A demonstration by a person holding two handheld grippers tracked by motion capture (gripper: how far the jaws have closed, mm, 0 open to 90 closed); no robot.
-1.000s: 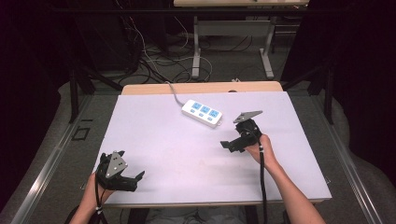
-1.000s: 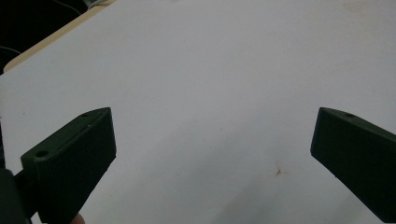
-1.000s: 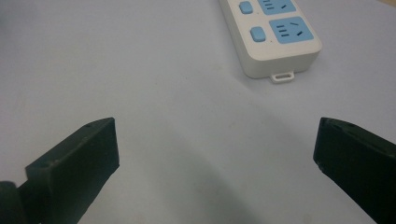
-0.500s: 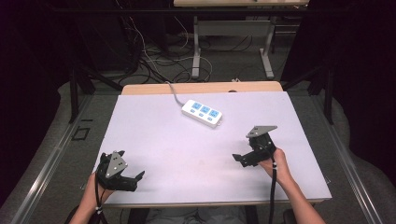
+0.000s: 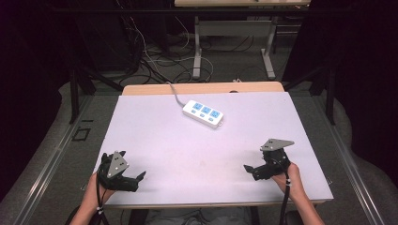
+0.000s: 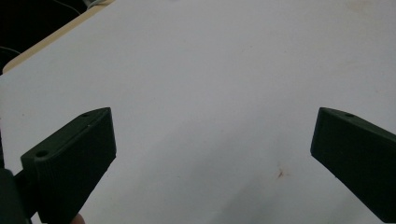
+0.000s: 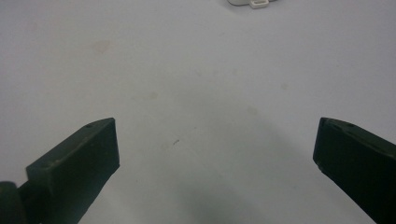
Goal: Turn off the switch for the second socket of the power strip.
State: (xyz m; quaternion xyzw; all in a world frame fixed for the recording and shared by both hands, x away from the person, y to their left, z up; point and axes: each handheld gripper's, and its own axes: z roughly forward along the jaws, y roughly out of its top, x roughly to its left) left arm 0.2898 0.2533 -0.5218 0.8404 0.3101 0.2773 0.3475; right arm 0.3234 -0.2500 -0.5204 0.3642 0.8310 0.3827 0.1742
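Left tool (image 5: 133, 177): jaws spread wide, empty, parked at the near-left corner of the desk (image 5: 197, 154).
Right tool (image 5: 256, 169): wide open too, nothing held, near-right edge.
Power strip (image 5: 202, 113): far centre, well apart from both tools, cord (image 5: 174, 93) running off the back edge.
Risk: a long reach from here could nudge the strip askew.
Cause: the cord may tug it during a grab.

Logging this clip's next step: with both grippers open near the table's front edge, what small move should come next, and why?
Probably the right gripper should reach forward toward the white power strip. Its jaws stand wide apart with nothing between them, and its own view shows the strip's end straight ahead, across bare white table.
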